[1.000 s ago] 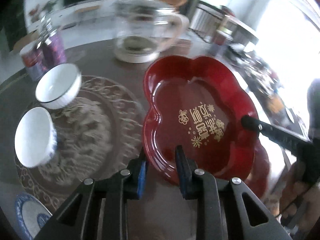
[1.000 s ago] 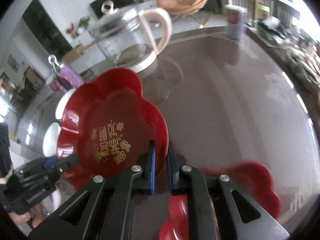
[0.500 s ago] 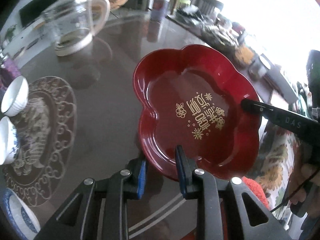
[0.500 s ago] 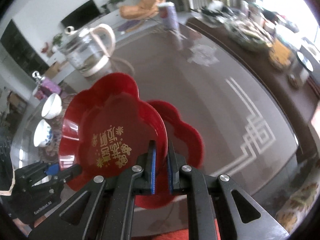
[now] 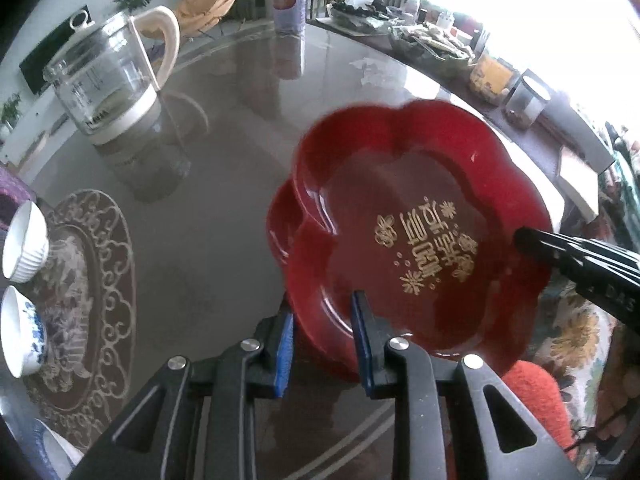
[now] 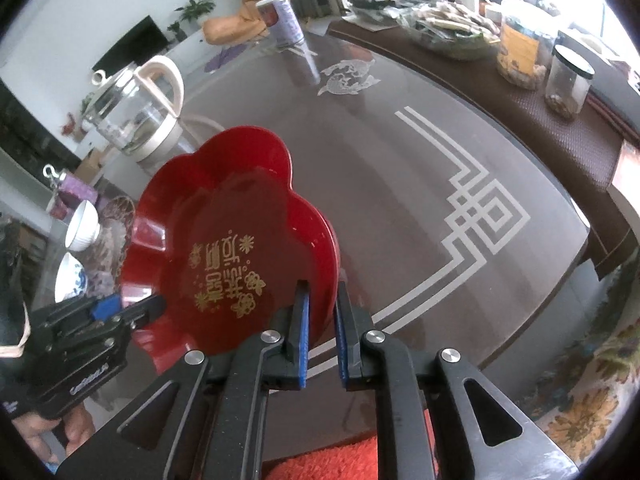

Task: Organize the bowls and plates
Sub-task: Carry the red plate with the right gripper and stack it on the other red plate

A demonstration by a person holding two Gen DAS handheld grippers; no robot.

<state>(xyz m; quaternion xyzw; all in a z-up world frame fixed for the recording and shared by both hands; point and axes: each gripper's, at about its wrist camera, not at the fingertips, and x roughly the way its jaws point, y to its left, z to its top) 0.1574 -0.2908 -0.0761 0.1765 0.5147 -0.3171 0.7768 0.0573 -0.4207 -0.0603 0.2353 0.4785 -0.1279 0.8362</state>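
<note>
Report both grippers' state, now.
Left gripper: shut on the red plate, at its rim.
Right gripper: jaws opening, the red plate's rim between them.

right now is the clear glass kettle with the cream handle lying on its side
No, the clear glass kettle stands upright on its cream base on the glossy table.

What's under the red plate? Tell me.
A second plate shows under the red plate, only its rim peeking out on the left. The rest is covered, so whether the two touch cannot be told.
</note>
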